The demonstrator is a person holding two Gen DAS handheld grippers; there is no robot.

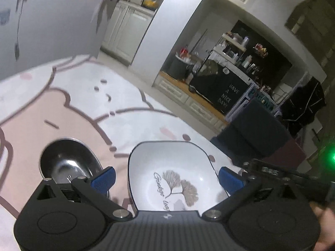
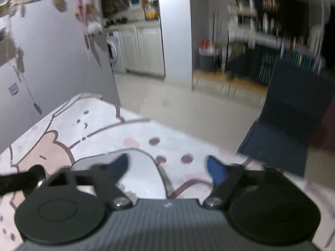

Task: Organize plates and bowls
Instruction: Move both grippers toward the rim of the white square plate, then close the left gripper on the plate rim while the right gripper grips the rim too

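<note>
Table [image 1: 129, 96] under a pink-and-white cartoon cloth fills the near and left of my view; a grey wall runs along its left side, and its far and right edges drop to pale floor. One dark chair [image 1: 257, 129] stands just off the right edge. Cluttered shelves far right, white cabinets far left.

Count: two dishes. One white square bowl [image 1: 167, 167] with a leaf print and dark rim, near centre. One round steel bowl [image 1: 67, 163] just left of it, the two apart. Both upright on the cloth. Beyond them the cloth is open out to the far edge. The white bowl sits close to the table's right edge.

Left tool [image 1: 167, 177] is tilted downward over the white bowl, blue pads [image 1: 104, 178] spread wide to either side of it, not pressing its walls. The left pad overlaps the steel bowl's rim in my view; contact I cannot tell.

Right tool [image 2: 167, 168], heavily blurred, also points downward, jaws apart at a middling width with only cloth between them. Its left pad [image 2: 119, 167] lies over the white bowl's right part in my view; right pad over bare cloth. It holds nothing.

In the left camera the right tool's dark body enters from the right, beside the white bowl.
</note>
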